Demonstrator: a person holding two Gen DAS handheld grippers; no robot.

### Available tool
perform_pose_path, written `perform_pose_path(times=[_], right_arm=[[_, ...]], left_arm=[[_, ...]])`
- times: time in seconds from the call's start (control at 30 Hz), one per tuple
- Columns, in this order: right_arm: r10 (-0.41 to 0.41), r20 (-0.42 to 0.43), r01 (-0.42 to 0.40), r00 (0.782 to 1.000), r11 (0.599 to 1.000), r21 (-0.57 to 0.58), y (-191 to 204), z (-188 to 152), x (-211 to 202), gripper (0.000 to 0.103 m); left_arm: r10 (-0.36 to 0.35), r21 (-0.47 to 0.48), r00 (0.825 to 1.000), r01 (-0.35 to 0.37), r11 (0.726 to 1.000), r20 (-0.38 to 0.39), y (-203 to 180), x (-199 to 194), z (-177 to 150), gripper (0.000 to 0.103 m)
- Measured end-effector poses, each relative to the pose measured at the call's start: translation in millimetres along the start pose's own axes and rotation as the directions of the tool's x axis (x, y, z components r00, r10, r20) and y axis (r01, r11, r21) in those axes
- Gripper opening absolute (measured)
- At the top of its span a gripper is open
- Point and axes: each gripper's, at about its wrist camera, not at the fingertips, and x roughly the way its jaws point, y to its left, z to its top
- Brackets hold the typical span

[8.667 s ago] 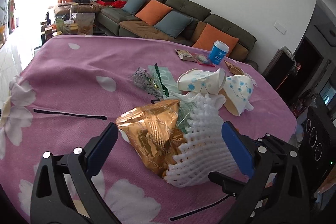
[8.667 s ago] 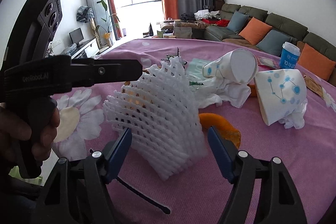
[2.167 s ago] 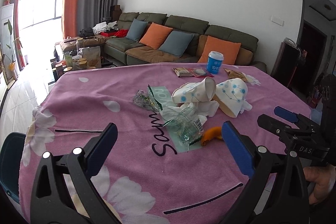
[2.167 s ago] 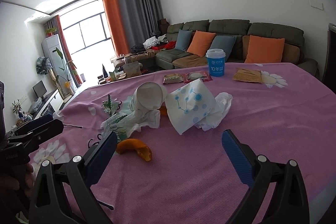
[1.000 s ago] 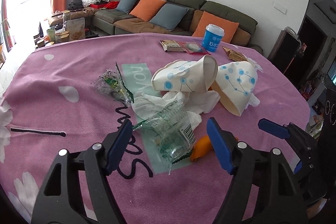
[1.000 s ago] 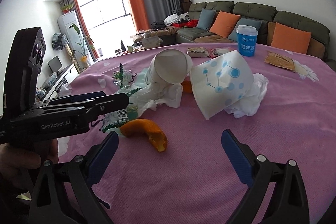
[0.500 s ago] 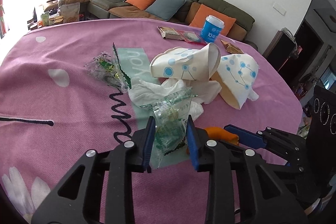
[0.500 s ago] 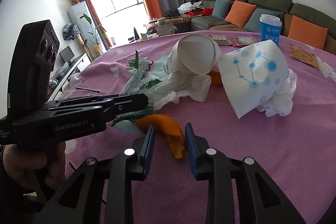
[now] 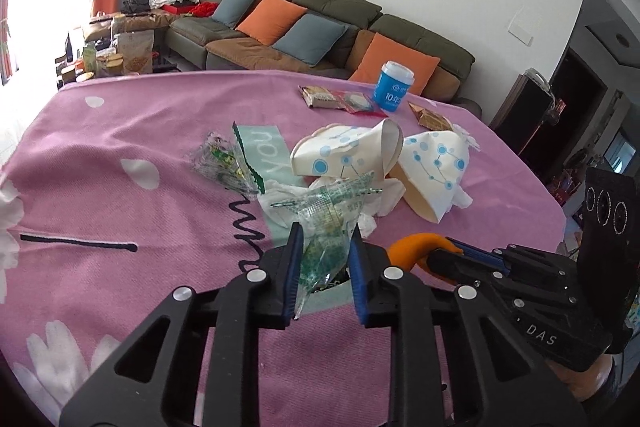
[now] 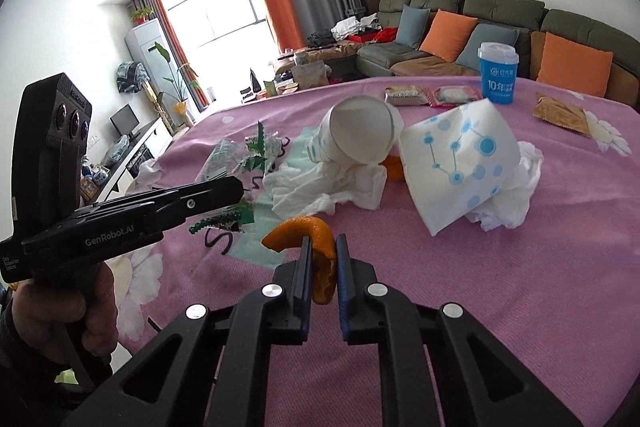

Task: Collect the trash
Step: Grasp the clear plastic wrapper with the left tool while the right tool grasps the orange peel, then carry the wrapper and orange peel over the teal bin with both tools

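Both claws angle downward, left claw closing on wrapper, right claw pinching peel.

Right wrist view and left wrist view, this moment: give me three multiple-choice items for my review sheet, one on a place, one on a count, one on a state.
1. Where does the blue cup with the white lid stand?
A. far side of the table, near the sofa
B. on the floor
C. inside a paper cup

2. How many white paper cups with blue dots lie on their sides on the table?
A. none
B. two
C. five

3. What is between the right claw's pads?
A. a crumpled tissue
B. nothing
C. a piece of orange peel

Answers:
1 A: the blue cup stands upright at the far edge of the table, before the sofa.
2 B: one paper cup and a second lie tipped side by side.
3 C: the right claw is shut on the orange peel.
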Motion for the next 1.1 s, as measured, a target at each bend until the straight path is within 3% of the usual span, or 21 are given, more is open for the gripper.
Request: perform_pose_path(times=[0.2, 0.5, 0.8, 0.93, 1.1], right_arm=[[0.017, 0.071, -0.014, 0.997, 0.999, -0.038, 13, 21, -15, 0.009], [0.107, 0.124, -0.089, 0.987, 0.986, -0.139, 61, 55, -11, 0.009], [0.270, 0.117, -0.233, 0.956, 0.938, -0.258, 141, 86, 19, 0.009], [0.347, 0.070, -0.312, 0.935, 0.901, -0.300, 183, 98, 41, 0.009], [0.409, -0.027, -0.391, 0.912, 0.849, -0.356, 241, 110, 77, 0.009]], left_arm=[[0.045, 0.024, 0.993, -0.048, 0.999, 0.113, 4, -46, 11, 0.022], [0.212, -0.036, 0.952, -0.210, 0.977, 0.220, 49, -122, 8, 0.022], [0.429, -0.181, 0.859, -0.392, 0.902, 0.279, 119, -213, -12, 0.022], [0.509, -0.247, 0.814, -0.451, 0.857, 0.279, 148, -249, -25, 0.022], [0.582, -0.304, 0.771, -0.507, 0.807, 0.260, 187, -282, -41, 0.022]])
